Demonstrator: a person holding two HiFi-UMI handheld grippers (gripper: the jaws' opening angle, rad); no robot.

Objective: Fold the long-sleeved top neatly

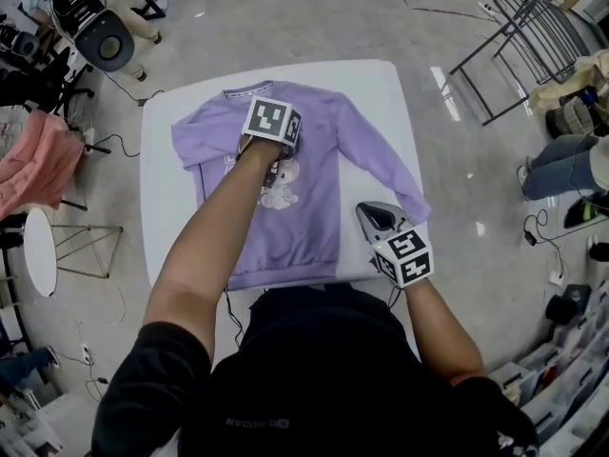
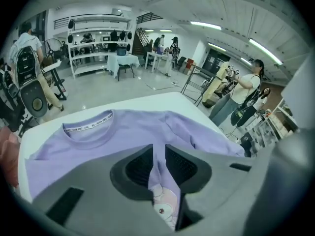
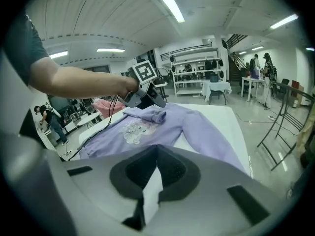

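A lilac long-sleeved top (image 1: 309, 212) lies front up on the white table (image 1: 381, 93), neckline at the far edge and a cartoon print on the chest. Its left sleeve is folded in across the chest, the cuff bunched (image 3: 153, 114) under my left gripper (image 1: 271, 155). That gripper's jaws stand a little apart, and I see chest fabric through the gap (image 2: 158, 149). The right sleeve (image 1: 390, 174) stretches out toward the table's right edge. My right gripper (image 1: 366, 215) hovers by the hem at the near right, shut and empty, white table under it (image 3: 157, 149).
A black metal rack (image 1: 533, 36) stands on the floor at the far right, with a person (image 1: 571, 160) beside it. A pink garment (image 1: 33, 160) and a small round table (image 1: 40, 250) are at the left. A cable (image 1: 231, 312) hangs off the near table edge.
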